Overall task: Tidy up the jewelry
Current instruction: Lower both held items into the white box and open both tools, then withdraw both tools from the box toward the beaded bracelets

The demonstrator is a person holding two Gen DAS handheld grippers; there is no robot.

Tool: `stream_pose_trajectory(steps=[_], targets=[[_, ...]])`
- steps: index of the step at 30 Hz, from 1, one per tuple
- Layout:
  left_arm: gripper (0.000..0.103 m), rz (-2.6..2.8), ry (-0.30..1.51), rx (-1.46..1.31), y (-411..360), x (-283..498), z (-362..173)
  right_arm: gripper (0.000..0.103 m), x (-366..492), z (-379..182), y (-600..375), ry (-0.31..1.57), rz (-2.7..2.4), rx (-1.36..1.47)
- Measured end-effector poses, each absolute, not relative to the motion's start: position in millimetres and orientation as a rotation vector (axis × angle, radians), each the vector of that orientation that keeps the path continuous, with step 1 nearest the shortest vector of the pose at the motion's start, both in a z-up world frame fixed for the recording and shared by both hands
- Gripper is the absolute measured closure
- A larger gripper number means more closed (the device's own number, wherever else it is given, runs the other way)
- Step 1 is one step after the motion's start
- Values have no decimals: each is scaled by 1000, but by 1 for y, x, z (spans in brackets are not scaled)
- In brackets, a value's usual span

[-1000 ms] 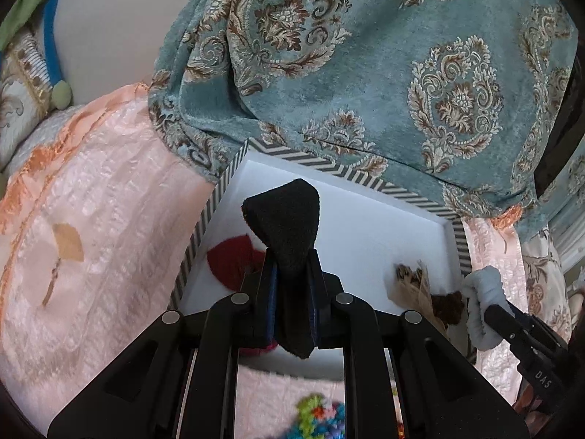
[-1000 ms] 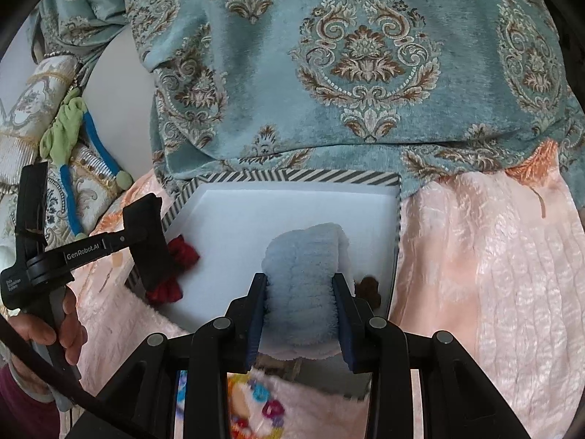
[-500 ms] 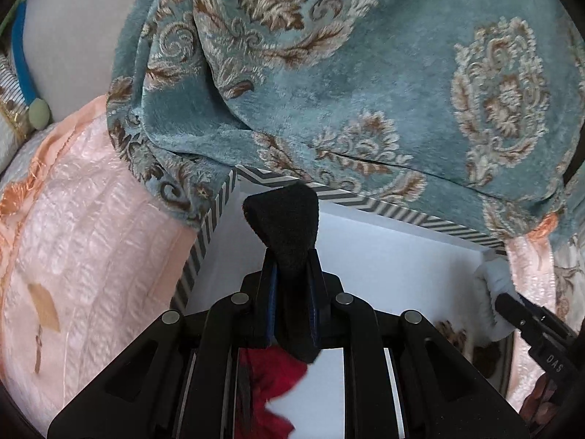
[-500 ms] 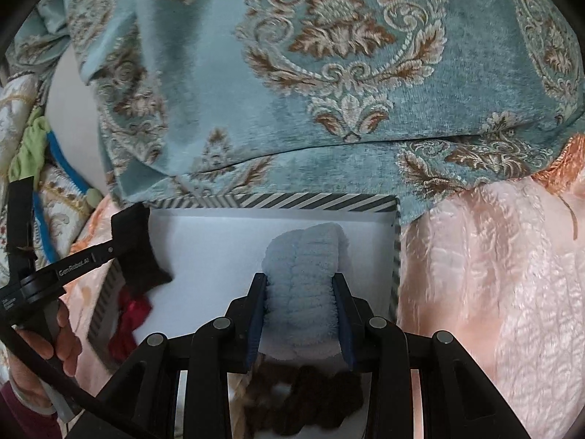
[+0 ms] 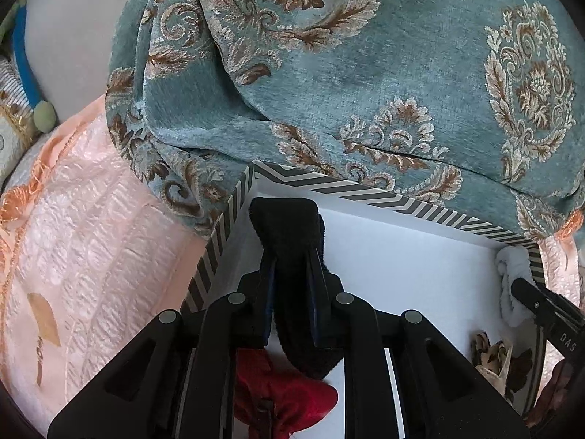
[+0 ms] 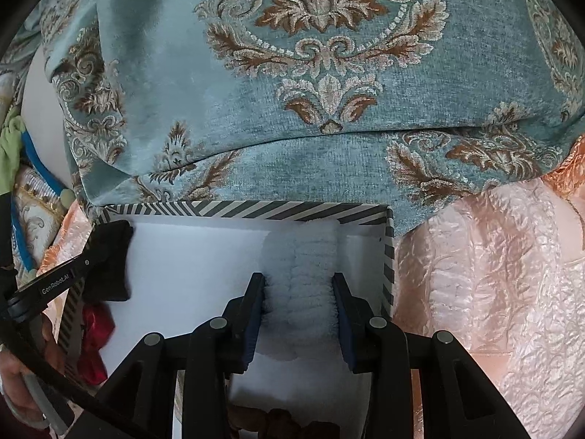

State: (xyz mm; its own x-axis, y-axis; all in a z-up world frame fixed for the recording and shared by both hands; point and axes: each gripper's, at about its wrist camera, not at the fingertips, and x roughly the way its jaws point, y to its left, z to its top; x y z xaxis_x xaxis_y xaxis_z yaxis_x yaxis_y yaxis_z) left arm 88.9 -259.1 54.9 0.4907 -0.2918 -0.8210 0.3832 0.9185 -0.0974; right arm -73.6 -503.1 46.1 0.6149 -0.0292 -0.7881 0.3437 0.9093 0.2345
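Note:
My left gripper (image 5: 290, 256) is shut on a black fuzzy scrunchie (image 5: 289, 226), held over the far left corner of a white box with a striped rim (image 5: 402, 201). My right gripper (image 6: 298, 281) is shut on a white fluffy scrunchie (image 6: 299, 256), held over the box's (image 6: 256, 209) far right corner. A red scrunchie (image 5: 285, 398) lies in the box below the left gripper. A brown patterned scrunchie (image 5: 493, 358) lies near the box's right side. In the right wrist view the left gripper (image 6: 106, 256) with the black scrunchie shows at the left.
A teal patterned cushion (image 5: 365, 73) leans against the box's far side. Pink textured bedding (image 6: 493, 274) surrounds the box. A green and blue soft toy (image 6: 14, 153) lies at the far left.
Both grippers have moved forward over the box toward its far corners, each still holding its scrunchie. The red and brown scrunchies now sit nearer the cameras.

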Motion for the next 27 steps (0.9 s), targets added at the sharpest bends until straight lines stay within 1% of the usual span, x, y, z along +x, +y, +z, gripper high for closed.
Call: stream_pose_trajectory(steps=[1,3,4,5,6,7,11,14,15,17,27], targets=[[88,-407,973,108,-259,89,55,70,-75,46,-503,886,-220,383],[84,-401,969,119,-259,88,54,62,-71,46,-500,886,-206,386],[77,-397,969,125,-260,88,53,60,-71,47,-498,885,-201,386],[67,-394,970,130,-260,88,53,56,-71,48,-497,885,-200,384],[61,-393,971,129,-261,88,50,55,-72,50,-496,888,-202,384],[53,-394,973,124,-260,88,50,55,-73,51,-496,888,-200,388],[44,-388,974,108,-252,85,49,54,-81,54,-495,879,-186,411],[42,-391,970,105,-246,79,53,53,-92,61,-493,859,-178,423],[42,-390,965,107,-243,76,56,50,-96,64,-492,852,-175,425],[36,-395,954,100,-238,72,61,44,-100,71,-489,835,-171,422],[33,-478,945,39,-217,30,100,43,-148,106,-468,781,-128,402]])
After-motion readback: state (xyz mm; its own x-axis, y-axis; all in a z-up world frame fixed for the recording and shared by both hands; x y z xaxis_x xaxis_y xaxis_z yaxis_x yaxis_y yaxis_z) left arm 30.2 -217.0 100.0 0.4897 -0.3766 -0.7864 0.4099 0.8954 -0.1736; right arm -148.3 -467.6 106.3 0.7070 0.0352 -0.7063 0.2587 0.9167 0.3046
